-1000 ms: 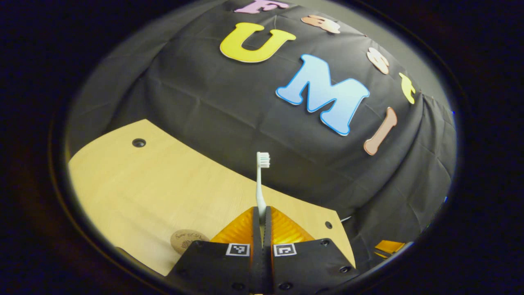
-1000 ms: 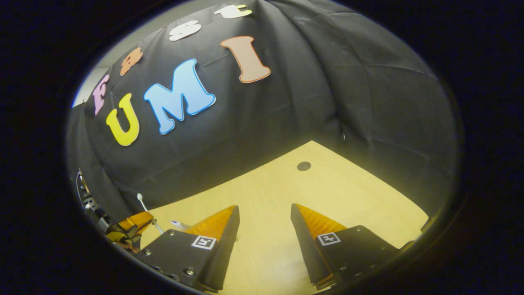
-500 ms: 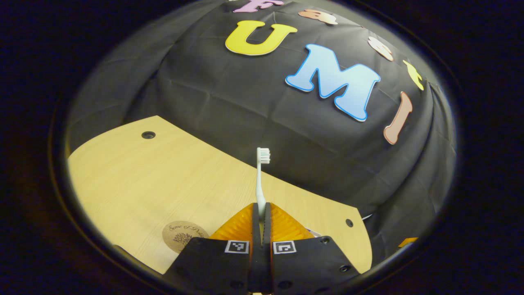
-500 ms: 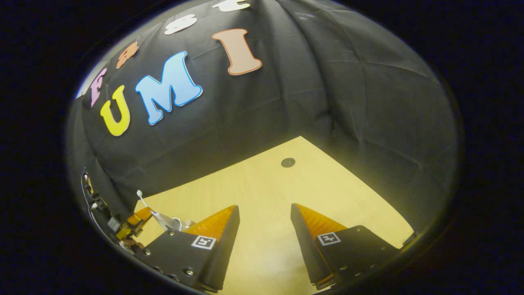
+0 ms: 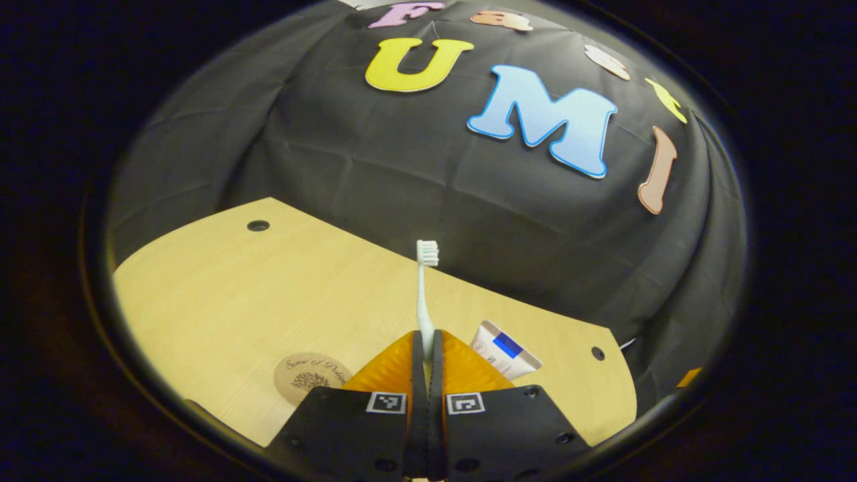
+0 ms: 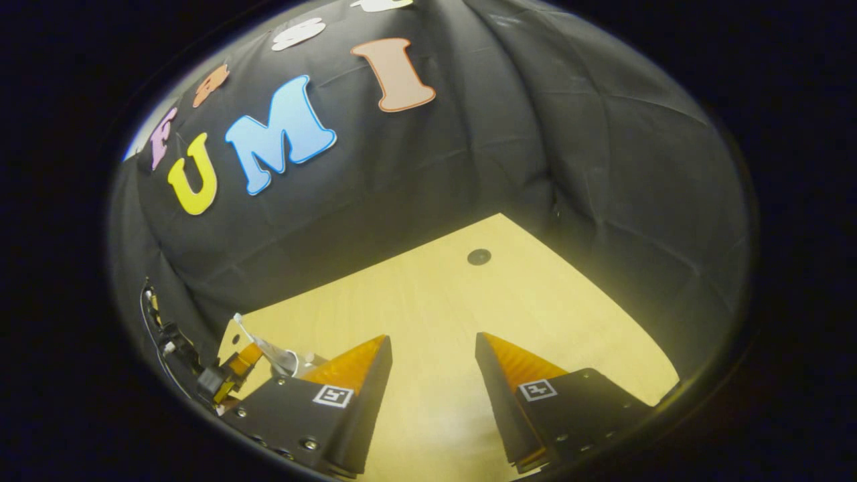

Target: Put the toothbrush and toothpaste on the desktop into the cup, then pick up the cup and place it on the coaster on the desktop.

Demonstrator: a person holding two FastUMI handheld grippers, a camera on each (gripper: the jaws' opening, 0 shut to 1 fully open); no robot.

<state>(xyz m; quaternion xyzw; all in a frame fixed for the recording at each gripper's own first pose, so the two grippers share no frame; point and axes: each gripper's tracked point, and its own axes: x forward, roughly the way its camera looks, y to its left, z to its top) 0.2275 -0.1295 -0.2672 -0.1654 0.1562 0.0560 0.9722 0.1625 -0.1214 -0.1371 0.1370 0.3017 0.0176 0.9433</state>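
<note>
Swinging across the desktop (image 5: 221, 294) since the earlier frame, bringing the toothpaste (image 5: 503, 348) into sight just right of the fingers and the coaster (image 5: 312, 377) closer in on the left. Gripping tight with the left gripper (image 5: 426, 341), both fingers pressing on the lower handle of the toothbrush (image 5: 423, 294), holding it upright ahead of the tips with the bristle head at the top, turned to the right. Hanging wide open and empty over bare wood with the right gripper (image 6: 432, 348). Showing far off at the left edge of the right gripper view: the other gripper with the white brush, and possibly the cup's rim beside it, though too small and blurred there to be sure.

Judging the step in hand: carrying the toothbrush toward the cup, nothing yet dropped in. Calling next for locating the cup's mouth, lowering the handle end in first, then opening the fingers.

Looking slim and white along the handle, light and rigid, pale bristles in a short block. Lying flat just beyond the right finger: a white tube with a blue patch, crimped end nearest.
</note>
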